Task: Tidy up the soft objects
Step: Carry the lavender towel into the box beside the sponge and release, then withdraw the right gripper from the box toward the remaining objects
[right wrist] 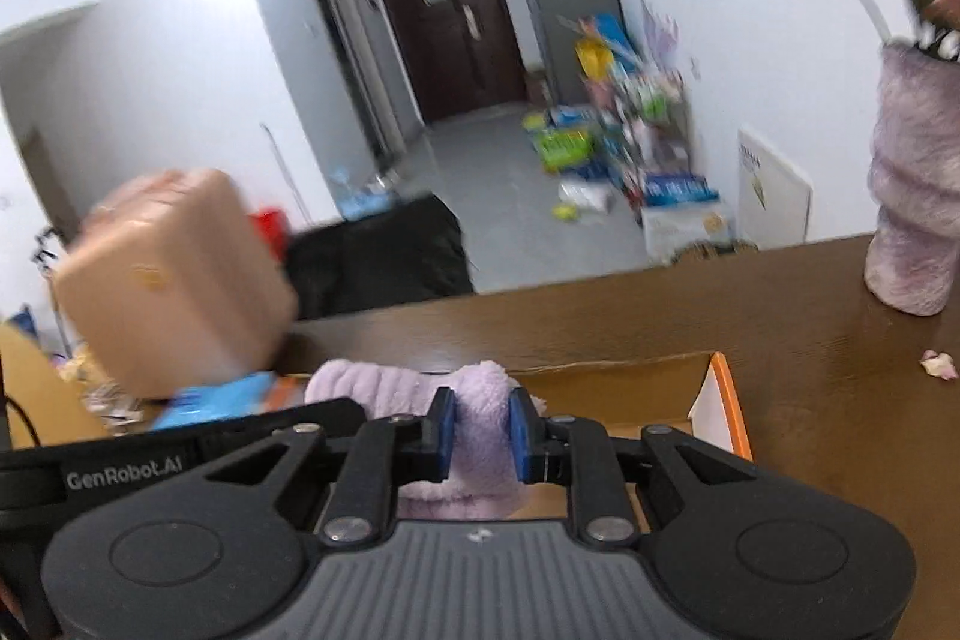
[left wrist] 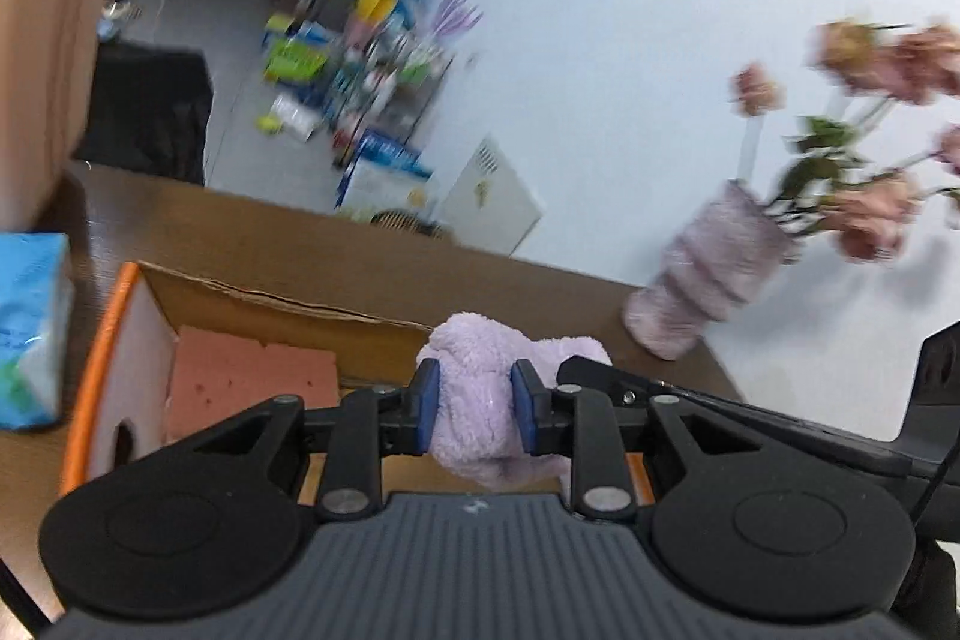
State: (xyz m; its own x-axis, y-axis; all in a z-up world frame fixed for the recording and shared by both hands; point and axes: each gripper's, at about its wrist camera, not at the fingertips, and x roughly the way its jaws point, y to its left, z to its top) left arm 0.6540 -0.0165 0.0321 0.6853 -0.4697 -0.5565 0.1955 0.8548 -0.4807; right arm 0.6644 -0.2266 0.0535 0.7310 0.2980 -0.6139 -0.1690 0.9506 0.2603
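A fluffy lilac towel [left wrist: 480, 370] is pinched between the blue pads of my left gripper [left wrist: 474, 409], held over an open cardboard box [left wrist: 270, 304] with an orange rim. A pink sponge [left wrist: 240, 382] lies inside the box. My right gripper [right wrist: 482, 436] is shut on the other end of the same lilac towel [right wrist: 480, 400], above the box's right end [right wrist: 729, 400]. The right gripper's black body shows at the right of the left wrist view [left wrist: 720, 400].
The box sits on a brown wooden table [right wrist: 660, 316]. A lilac vase with pink flowers [left wrist: 708, 274] stands at the table's right; it shows in the right wrist view [right wrist: 912, 196] too. A blue tissue pack [left wrist: 30, 328] and a peach box [right wrist: 174, 280] are at the left.
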